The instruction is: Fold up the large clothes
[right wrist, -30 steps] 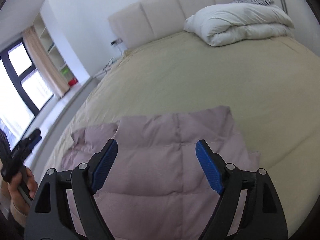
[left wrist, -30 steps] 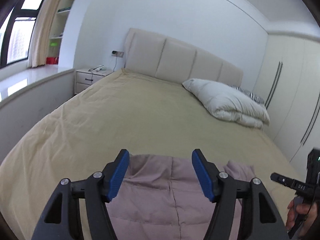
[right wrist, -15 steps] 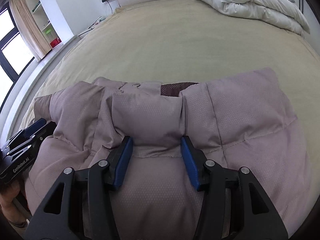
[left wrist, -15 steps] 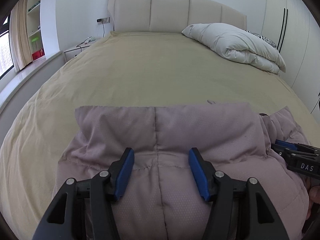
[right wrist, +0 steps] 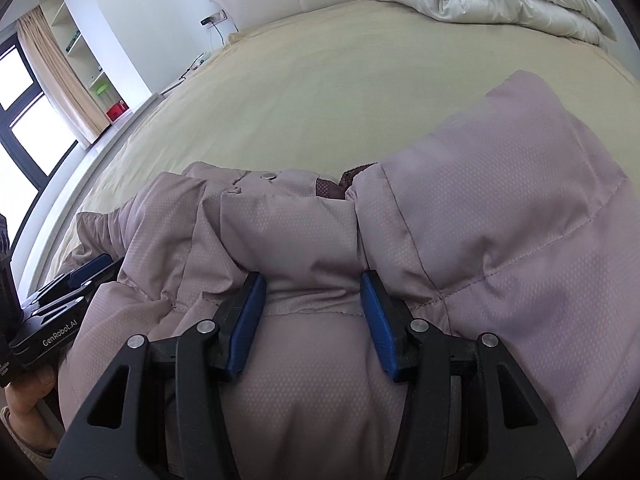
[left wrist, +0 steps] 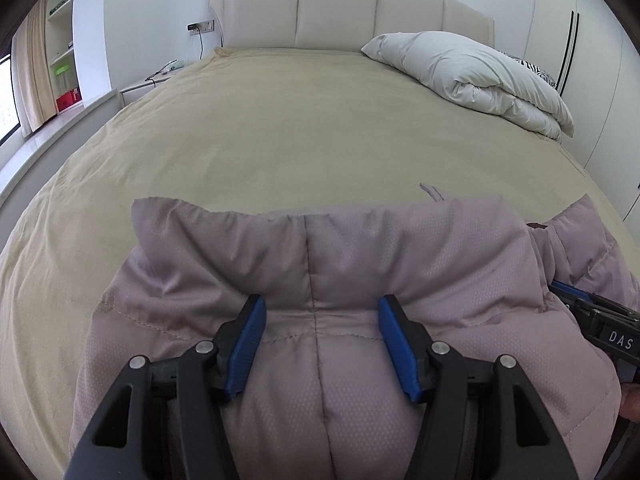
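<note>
**Mauve on tan, with blue and black**

The quilted jacket (left wrist: 400,264) is dusty mauve with a fine dotted weave; its lining (right wrist: 328,188) shows dark maroon. The bedspread (left wrist: 300,128) is plain tan, the headboard (left wrist: 336,4) cream, the duvet (left wrist: 472,76) white. A zebra-striped pillow (left wrist: 540,72) peeks out behind it. Both grippers, left (left wrist: 320,340) and right (right wrist: 312,320), are black with blue pads.

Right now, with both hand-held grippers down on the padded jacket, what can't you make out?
- Jacket hem and sleeves: cut off by both views' lower edges.
- Left hand-held gripper fingertips: sunk behind a puffed fold, so any pinch is unclear.
- Right hand-held gripper: likewise.
- Striped item: mostly behind the white duvet.
</note>
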`<act>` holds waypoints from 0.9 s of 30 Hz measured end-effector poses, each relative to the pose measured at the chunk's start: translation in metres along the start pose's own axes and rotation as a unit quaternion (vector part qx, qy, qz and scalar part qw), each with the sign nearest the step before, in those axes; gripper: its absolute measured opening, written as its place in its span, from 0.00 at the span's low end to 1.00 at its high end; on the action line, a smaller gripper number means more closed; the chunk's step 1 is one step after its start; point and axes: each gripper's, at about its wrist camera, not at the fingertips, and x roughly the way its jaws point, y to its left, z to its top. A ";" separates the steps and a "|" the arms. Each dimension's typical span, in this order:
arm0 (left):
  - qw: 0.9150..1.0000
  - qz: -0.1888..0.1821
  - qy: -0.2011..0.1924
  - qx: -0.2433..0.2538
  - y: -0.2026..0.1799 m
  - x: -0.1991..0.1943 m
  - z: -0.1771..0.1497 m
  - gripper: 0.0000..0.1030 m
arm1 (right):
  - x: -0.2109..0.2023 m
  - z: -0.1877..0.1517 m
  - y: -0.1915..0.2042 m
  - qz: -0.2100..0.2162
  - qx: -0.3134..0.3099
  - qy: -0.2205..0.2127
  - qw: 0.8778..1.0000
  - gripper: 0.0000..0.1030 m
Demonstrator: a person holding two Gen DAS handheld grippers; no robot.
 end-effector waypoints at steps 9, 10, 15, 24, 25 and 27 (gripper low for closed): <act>1.000 0.006 0.003 0.000 -0.002 -0.002 0.003 0.60 | -0.015 -0.019 -0.003 -0.015 -0.012 -0.016 1.000 0.47; 1.000 0.007 0.010 -0.001 -0.003 -0.005 0.004 0.60 | -0.020 -0.021 0.001 -0.018 -0.014 -0.015 1.000 0.47; 0.999 0.026 -0.027 0.014 -0.007 -0.065 -0.008 0.60 | -0.064 -0.022 0.034 -0.036 -0.028 -0.023 0.999 0.50; 0.998 0.055 -0.029 0.025 -0.007 -0.068 -0.039 0.62 | -0.086 -0.066 0.073 -0.048 -0.079 -0.050 0.994 0.50; 0.998 0.050 -0.028 0.019 -0.004 -0.064 -0.039 0.64 | -0.082 -0.071 0.075 -0.056 -0.090 -0.050 0.993 0.50; 0.999 0.046 -0.025 0.012 -0.001 -0.058 -0.040 0.64 | -0.071 -0.076 0.075 -0.070 -0.103 -0.046 0.991 0.50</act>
